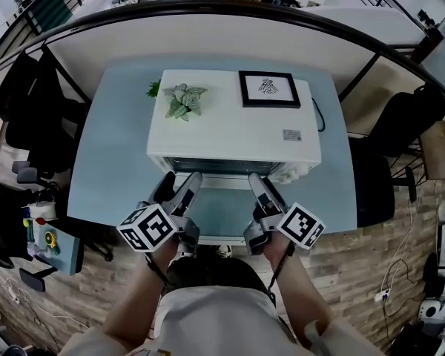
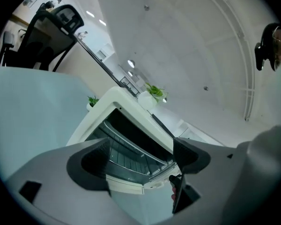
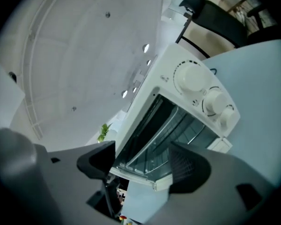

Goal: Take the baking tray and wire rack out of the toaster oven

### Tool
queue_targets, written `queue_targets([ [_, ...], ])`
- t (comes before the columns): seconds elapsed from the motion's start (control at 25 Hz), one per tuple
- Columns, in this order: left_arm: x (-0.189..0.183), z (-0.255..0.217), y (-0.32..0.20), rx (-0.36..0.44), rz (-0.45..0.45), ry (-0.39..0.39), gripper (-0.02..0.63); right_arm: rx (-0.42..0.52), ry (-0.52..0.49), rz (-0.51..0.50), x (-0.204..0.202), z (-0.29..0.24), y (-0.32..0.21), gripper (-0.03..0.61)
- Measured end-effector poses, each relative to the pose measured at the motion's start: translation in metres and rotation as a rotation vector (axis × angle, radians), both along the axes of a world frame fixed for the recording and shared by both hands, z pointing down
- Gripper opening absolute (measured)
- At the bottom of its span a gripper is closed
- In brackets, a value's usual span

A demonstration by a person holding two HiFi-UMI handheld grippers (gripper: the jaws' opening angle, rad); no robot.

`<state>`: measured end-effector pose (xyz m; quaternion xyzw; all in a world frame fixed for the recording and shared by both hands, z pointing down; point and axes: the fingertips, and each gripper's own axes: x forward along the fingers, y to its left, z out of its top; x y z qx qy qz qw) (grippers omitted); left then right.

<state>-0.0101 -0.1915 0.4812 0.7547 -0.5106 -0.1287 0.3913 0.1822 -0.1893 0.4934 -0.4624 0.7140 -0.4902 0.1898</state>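
A white toaster oven (image 1: 233,132) stands on a light blue table (image 1: 111,162), its front door (image 1: 224,182) folded down toward me. In the left gripper view a ribbed metal tray or rack (image 2: 124,157) lies inside the dark cavity. Thin rack wires (image 3: 171,128) show in the right gripper view, below the control knobs (image 3: 192,78). I cannot tell the tray and the rack apart. My left gripper (image 1: 178,189) (image 2: 139,161) hangs open just before the door's left half. Before the right half, my right gripper (image 1: 263,191) (image 3: 144,163) is open too. Both are tilted and hold nothing.
A small green plant (image 1: 182,99) and a framed picture (image 1: 269,89) lie on top of the oven. A black cable (image 1: 317,113) runs off its right side. Black chairs stand left (image 1: 30,102) and right (image 1: 408,124) of the table. A wall panel closes the table's far edge.
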Motion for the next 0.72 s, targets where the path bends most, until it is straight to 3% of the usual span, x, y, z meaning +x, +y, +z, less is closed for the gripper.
queue_targets([
  [0.16, 0.001, 0.014, -0.018, -0.014, 0.022, 0.098, 0.411, -0.052, -0.079, 0.093, 0.009, 0.017, -0.009, 0.323],
  [0.24, -0.001, 0.019, -0.027, -0.022, 0.003, 0.155, 0.403, -0.030, -0.105, 0.102, 0.010, 0.020, -0.018, 0.313],
  [0.4, -0.001, 0.030, -0.033, -0.002, -0.009, 0.257, 0.402, -0.059, -0.095, 0.137, 0.014, 0.037, -0.032, 0.305],
  [0.56, 0.004, 0.056, -0.029, -0.028, -0.008, 0.257, 0.394, -0.023, -0.132, 0.144, 0.011, 0.045, -0.047, 0.296],
  [0.72, 0.005, 0.066, -0.046, -0.001, -0.005, 0.270, 0.391, 0.031, -0.180, 0.147, 0.009, 0.046, -0.061, 0.298],
])
